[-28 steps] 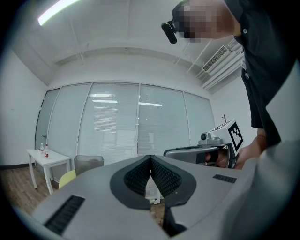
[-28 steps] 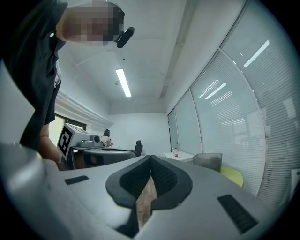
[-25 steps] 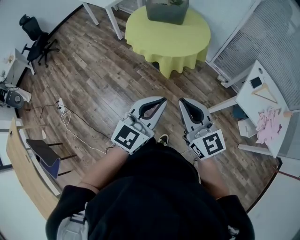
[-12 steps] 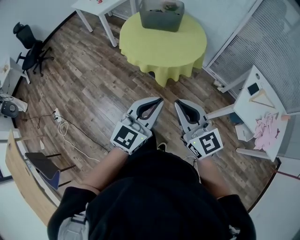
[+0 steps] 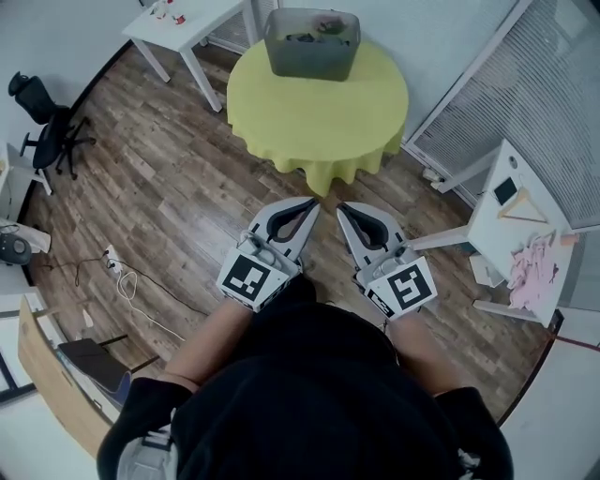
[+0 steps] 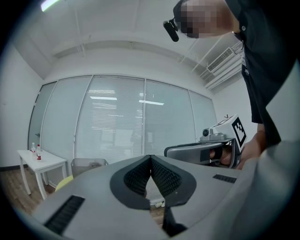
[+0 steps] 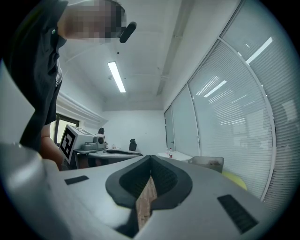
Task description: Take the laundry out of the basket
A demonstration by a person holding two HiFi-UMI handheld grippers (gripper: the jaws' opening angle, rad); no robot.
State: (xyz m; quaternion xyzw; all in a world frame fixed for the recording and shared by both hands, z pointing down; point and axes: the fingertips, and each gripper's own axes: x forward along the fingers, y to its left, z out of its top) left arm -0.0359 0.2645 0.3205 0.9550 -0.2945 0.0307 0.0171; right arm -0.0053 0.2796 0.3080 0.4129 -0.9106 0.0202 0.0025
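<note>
1. Laundry (image 5: 317, 26) lies in the grey basket (image 5: 311, 52), which stands at the far side of the round yellow-covered surface (image 5: 323, 117), well apart from both tools.
2. The left hand-held gripper (image 5: 312, 203) and the right hand-held gripper (image 5: 342, 206) both have their jaws together on nothing and point level towards that surface.
3. To my eye, reaching in with the jaws together would only shove the clothes about. A long stretch across the cloth could also drag the cloth or tip the basket.
4. The basket's contents are small and dark, so I cannot tell which garments or how many. Both gripper views show only its rim.
</note>
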